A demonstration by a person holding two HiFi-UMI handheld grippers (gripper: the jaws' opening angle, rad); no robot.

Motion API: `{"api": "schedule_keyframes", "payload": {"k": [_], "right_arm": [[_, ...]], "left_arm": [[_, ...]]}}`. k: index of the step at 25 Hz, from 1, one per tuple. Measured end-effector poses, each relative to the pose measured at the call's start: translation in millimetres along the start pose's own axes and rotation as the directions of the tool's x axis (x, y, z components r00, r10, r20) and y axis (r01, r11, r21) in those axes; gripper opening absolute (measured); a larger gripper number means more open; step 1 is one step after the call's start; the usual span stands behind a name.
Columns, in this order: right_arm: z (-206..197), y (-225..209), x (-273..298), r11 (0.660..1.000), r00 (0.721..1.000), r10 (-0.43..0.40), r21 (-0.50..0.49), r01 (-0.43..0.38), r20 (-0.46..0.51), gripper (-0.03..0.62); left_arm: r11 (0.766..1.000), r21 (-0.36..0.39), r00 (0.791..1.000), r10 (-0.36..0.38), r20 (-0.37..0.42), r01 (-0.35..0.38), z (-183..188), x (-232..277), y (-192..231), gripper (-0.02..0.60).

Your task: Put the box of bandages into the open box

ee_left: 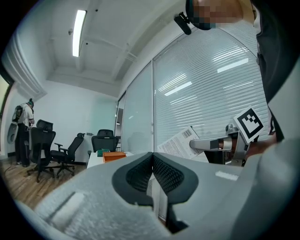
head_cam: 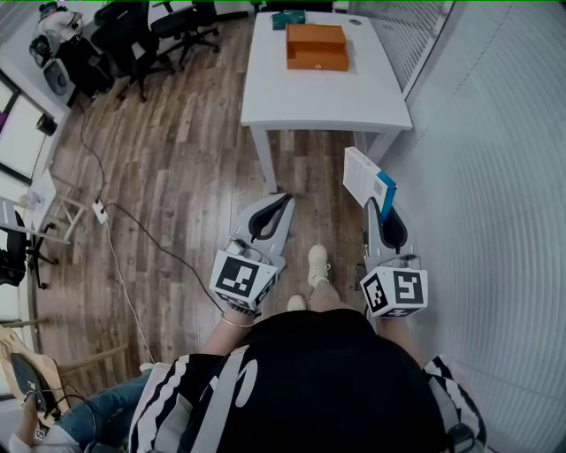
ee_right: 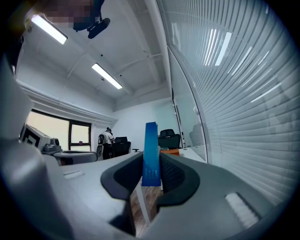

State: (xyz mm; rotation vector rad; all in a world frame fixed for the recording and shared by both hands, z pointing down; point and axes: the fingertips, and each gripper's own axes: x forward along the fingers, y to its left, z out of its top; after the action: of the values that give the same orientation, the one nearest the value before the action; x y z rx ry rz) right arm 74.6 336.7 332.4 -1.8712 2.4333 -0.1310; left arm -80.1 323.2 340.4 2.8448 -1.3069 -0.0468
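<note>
My right gripper (head_cam: 380, 202) is shut on the box of bandages (head_cam: 368, 181), a flat white box with a blue end that stands up from the jaws. The same box of bandages (ee_right: 151, 153) shows edge-on as a blue strip between the pads in the right gripper view, and its printed white side (ee_left: 179, 141) appears in the left gripper view. My left gripper (head_cam: 285, 201) is shut with nothing in it; its pads meet (ee_left: 152, 159). The open orange box (head_cam: 316, 46) sits on the white table (head_cam: 327, 93) ahead, well beyond both grippers.
A small green box (head_cam: 289, 19) lies at the table's far end. A wall of blinds (head_cam: 495, 177) runs along the right. Black office chairs (head_cam: 141, 35) and a floor cable (head_cam: 133, 239) are on the wooden floor to the left. A person stands far off (ee_left: 23, 133).
</note>
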Motion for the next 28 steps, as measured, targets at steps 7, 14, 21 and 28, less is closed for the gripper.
{"api": "schedule_keyframes", "payload": {"k": [7,14,21,28], "right_arm": [[3,-16,25,1.000,1.000,-0.018,0.017,0.018,0.011,0.083],[4,-34,66,1.000,1.000,-0.007,0.025,0.006,0.014,0.083],[3,-48,95,1.000,1.000,-0.012,0.027,0.012,0.008,0.083],[7,-63,125,0.999,1.000,-0.008,0.034,0.007,0.009,0.083]], "left_arm": [[1.000,0.013,1.000,0.001,0.001,-0.001,1,23,17,0.002],[1.000,0.011,1.000,0.010,-0.018,-0.010,-8,60,40,0.002],[1.000,0.001,1.000,0.011,-0.027,-0.011,-11,87,59,0.002],[1.000,0.003,0.999,0.025,-0.024,-0.025,-7,115,77,0.002]]}}
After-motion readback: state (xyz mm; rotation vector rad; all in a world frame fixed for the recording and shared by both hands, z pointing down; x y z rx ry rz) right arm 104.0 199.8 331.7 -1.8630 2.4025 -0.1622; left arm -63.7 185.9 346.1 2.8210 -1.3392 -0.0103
